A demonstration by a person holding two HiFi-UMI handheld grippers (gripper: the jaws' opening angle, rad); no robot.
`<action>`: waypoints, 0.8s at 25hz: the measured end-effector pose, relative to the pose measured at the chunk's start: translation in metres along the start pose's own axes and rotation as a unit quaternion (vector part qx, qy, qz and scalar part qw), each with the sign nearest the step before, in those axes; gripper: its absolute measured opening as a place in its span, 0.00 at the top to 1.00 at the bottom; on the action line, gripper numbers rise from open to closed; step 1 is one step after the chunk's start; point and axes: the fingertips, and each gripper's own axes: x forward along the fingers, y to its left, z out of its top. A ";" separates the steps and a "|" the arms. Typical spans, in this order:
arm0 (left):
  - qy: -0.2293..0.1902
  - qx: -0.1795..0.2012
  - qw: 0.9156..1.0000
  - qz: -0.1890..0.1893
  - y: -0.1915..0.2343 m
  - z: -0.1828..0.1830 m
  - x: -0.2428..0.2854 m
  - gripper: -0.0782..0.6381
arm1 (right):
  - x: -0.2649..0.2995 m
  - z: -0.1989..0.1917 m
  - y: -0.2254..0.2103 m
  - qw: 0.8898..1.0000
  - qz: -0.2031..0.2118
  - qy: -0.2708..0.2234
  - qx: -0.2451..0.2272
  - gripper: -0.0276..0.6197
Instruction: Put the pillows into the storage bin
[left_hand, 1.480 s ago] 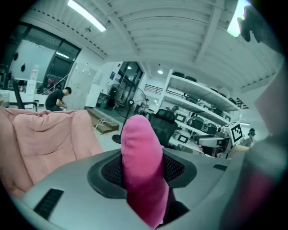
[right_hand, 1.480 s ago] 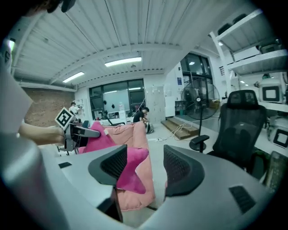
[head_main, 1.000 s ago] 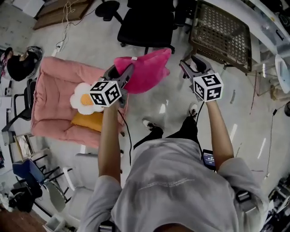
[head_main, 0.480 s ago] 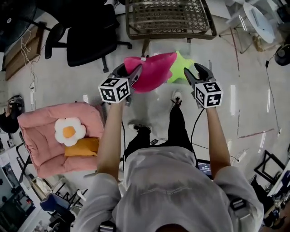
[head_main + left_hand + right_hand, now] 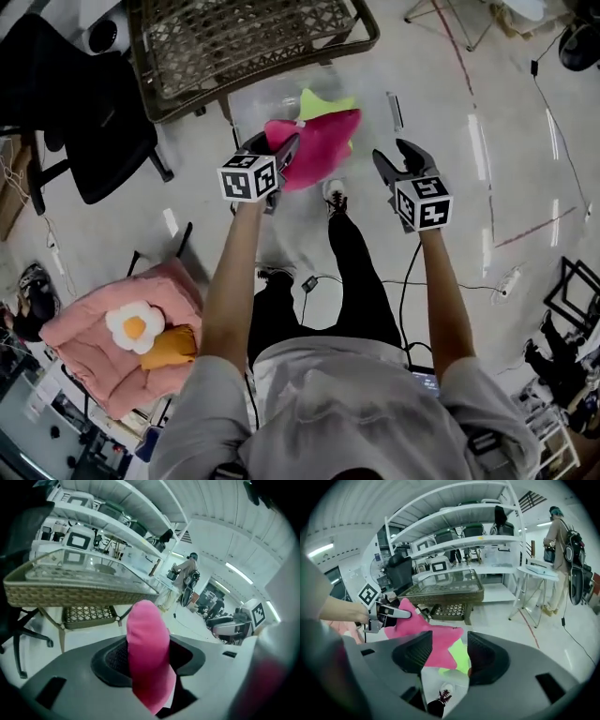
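So, we've got the left claw [image 5: 279, 150] clamped on one point of the pink pillow [image 5: 321, 150], which dangles right over the clear bin [image 5: 251, 105] on the floor. Holding it by a corner lets it hang free, so it should drop in clean. A green pillow [image 5: 323, 101] looks to lie in the bin underneath. The right claw [image 5: 396, 156] hovers just beside, its jaws just been opening with nothing between them, probably kept clear of the drop. A flower pillow [image 5: 134, 325] and an orange pillow [image 5: 169, 347] sit on the pink chair [image 5: 89, 323], well apart, so we reckon we're about halfway.
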 end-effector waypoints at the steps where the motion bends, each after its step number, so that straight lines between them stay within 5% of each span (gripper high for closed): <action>1: 0.015 0.002 1.000 -0.007 -0.001 -0.007 0.021 0.58 | 0.005 -0.010 -0.012 1.000 -0.005 0.005 0.008 0.58; 8: 0.122 0.018 0.990 -0.064 -0.003 -0.061 0.149 0.58 | 0.035 -0.072 -0.078 0.997 -0.029 0.032 0.064 0.58; 13: 0.209 0.049 0.970 -0.113 -0.009 -0.107 0.224 0.58 | 0.052 -0.113 -0.113 0.993 -0.039 0.061 0.091 0.57; 16: 0.236 0.034 0.966 -0.101 -0.002 -0.132 0.256 0.53 | 0.052 -0.124 -0.129 0.991 -0.050 0.074 0.096 0.57; 20: 0.207 -0.036 0.977 -0.047 0.016 -0.137 0.279 0.38 | 0.051 -0.119 -0.155 0.992 -0.079 0.085 0.049 0.56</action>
